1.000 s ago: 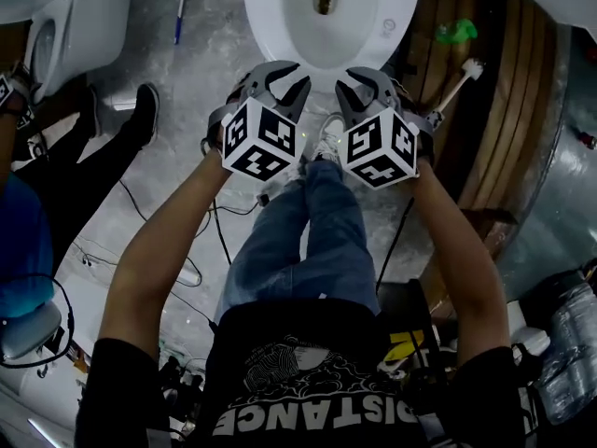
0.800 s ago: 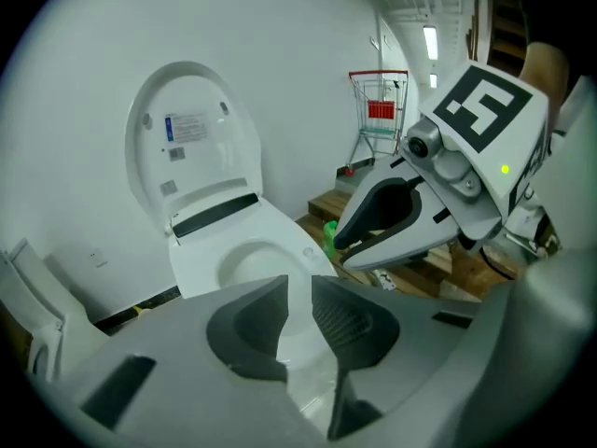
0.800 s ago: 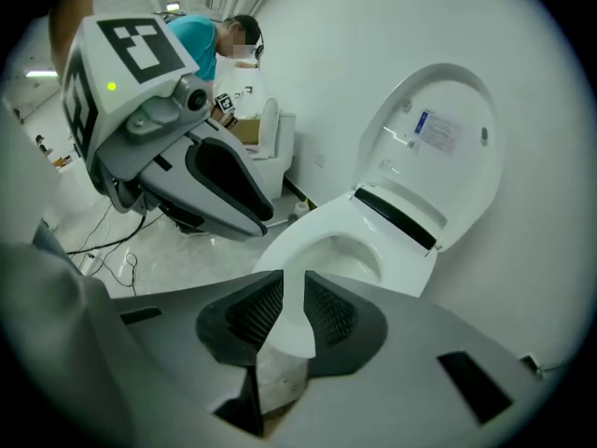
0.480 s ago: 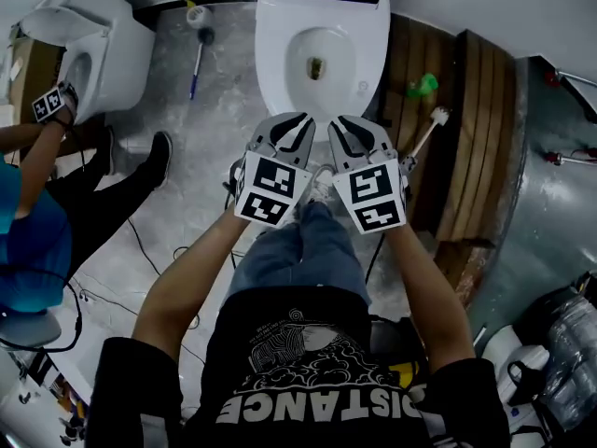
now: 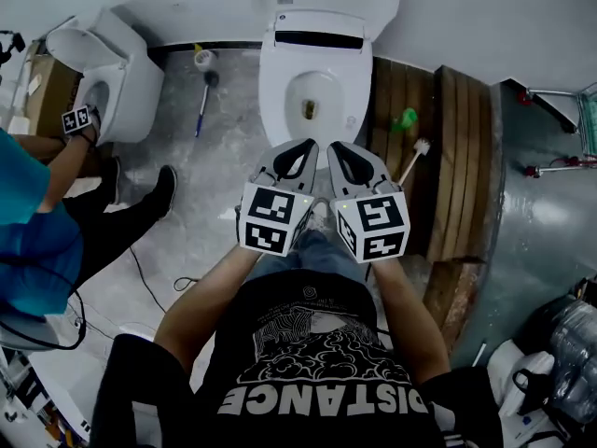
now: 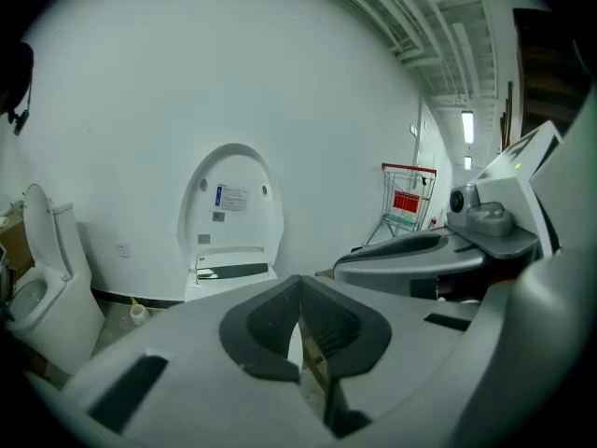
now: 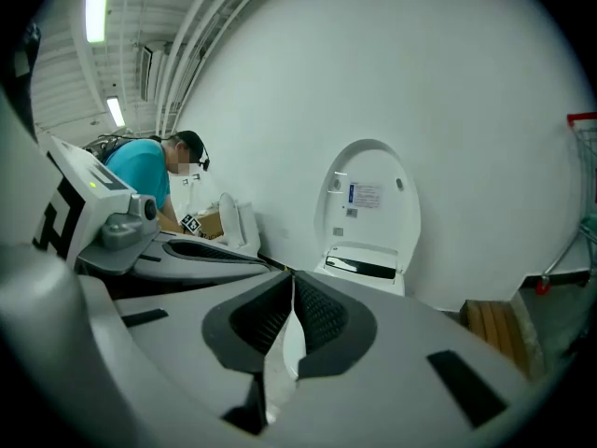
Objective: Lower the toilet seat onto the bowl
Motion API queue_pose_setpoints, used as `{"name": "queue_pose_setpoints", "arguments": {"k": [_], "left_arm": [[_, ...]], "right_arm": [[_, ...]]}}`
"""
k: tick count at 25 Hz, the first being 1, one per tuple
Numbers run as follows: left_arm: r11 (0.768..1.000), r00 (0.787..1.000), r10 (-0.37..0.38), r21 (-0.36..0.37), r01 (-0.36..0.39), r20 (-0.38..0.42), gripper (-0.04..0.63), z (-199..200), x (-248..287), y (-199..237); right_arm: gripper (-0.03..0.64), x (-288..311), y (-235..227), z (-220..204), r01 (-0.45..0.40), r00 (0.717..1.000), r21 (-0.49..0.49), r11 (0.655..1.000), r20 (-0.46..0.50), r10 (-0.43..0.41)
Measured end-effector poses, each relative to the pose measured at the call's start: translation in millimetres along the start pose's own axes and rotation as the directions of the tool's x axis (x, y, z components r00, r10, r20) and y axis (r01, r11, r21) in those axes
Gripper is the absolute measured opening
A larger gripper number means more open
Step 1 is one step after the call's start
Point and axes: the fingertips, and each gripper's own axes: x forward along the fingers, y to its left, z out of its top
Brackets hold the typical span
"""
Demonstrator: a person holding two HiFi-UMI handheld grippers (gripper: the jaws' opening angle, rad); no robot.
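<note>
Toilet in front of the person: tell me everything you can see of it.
The toilet is white and glossy, ceramic by the look, standing on the grey floor against the white wall. Its lid stands raised, bearing a small label. The seat looks to lie flat round the oval opening, where a brownish spot shows. A wooden platform lies right beside it.

Two toilets: the middle toilet (image 5: 276, 101) and a second toilet (image 5: 112, 73) to its left. Two grippers, left gripper (image 5: 303, 149) and right gripper (image 5: 340, 152), just before the middle toilet. Two people: the wearer (image 5: 308, 343) and another person (image 5: 37, 241) left of it. One white brush (image 5: 415, 154) to its right. One blue-handled tool (image 5: 201, 105), perhaps a plunger, to its left.
</note>
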Motion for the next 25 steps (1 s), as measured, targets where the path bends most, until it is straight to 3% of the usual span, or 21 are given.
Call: {"name": "queue_pose_setpoints", "arguments": {"k": [9,25], "left_arm": [[0.999,0.996,-0.005,-0.033,0.008,0.094,0.011,32,-39,-19],[0.999,0.993,-0.050,0.015,0.049,0.107,0.011,31,-73,-38]], "right_arm": [[0.017,-37,19,35,0.053,0.993,0.035,0.998,0.106,-0.056],[0.015,-67,46,31,0.099,0.983,0.058,0.993,0.148,-0.107]]}}
